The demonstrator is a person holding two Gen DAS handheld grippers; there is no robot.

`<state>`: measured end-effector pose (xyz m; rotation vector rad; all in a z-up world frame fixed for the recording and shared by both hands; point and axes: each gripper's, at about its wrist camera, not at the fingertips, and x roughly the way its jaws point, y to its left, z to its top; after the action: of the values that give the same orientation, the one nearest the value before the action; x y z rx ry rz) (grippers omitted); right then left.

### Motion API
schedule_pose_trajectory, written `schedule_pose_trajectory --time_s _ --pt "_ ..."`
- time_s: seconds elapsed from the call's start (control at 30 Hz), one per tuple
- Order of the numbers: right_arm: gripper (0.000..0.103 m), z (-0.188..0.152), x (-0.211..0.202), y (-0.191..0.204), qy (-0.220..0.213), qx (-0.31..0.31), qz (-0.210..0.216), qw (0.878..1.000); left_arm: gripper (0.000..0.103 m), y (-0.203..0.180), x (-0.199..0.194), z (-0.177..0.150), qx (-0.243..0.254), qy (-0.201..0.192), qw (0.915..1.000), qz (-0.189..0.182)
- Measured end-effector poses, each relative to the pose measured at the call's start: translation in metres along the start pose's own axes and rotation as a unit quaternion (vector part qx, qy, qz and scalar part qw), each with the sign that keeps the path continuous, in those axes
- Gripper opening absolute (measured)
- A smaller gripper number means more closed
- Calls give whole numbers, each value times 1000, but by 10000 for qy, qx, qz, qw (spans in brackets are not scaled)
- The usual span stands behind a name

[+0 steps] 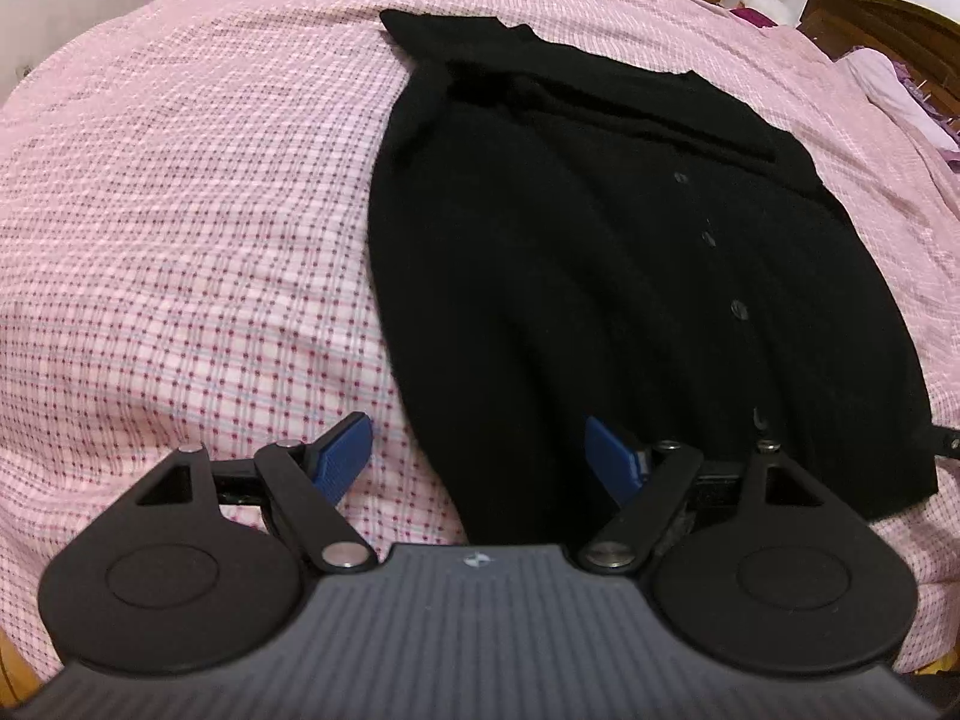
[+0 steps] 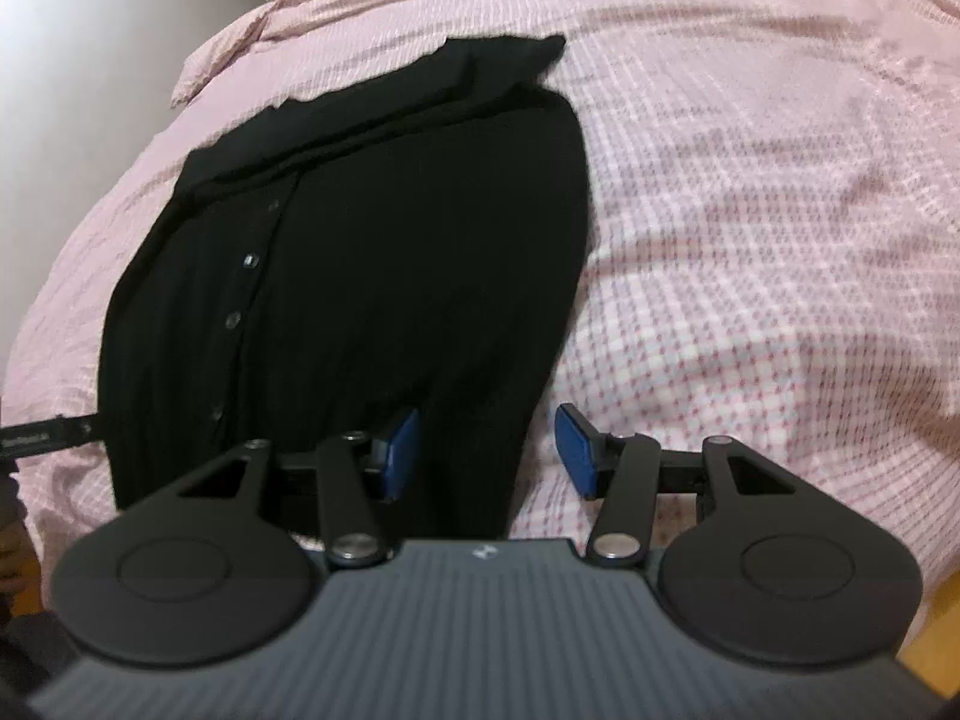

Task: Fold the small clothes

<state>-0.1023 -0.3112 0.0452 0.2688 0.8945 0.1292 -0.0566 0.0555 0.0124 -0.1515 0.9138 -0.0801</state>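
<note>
A black buttoned cardigan (image 1: 570,252) lies flat on the pink checked bedsheet (image 1: 180,210), its sleeves folded across the far top. My left gripper (image 1: 480,456) is open over the garment's near left hem corner, one blue pad on the sheet, the other over the cloth. The cardigan also shows in the right wrist view (image 2: 372,252). My right gripper (image 2: 486,450) is open over its near right hem corner, with the left pad over the cloth and the right pad over the sheet. Neither holds anything.
The pink bedsheet (image 2: 750,210) spreads wide on both sides. A dark wooden headboard (image 1: 888,18) and pale bedding (image 1: 900,96) are at the far right. A wall (image 2: 90,30) runs beyond the bed. The other gripper's tip (image 2: 48,435) shows at the left edge.
</note>
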Motion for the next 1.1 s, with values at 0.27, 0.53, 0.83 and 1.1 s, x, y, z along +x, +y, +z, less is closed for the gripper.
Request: schedule_pose_trajectory --time_s 0.27,0.53,0.83,1.1 --pt "52 -9 5 -2 39 56 54 10000 81 9 7 -13 -168 228 9995 -136" --pt "52 -13 9 -8 80 42 171 9998 73 6 11 -23 -69 288 9989 -372" --pt "52 -16 9 -3 104 -65 200 9997 42 -1 10 -30 -16 335 9975 -618" --pt "43 -19 11 -1 69 -140 175 9997 42 9 13 -34 -189 379 9973 -595"
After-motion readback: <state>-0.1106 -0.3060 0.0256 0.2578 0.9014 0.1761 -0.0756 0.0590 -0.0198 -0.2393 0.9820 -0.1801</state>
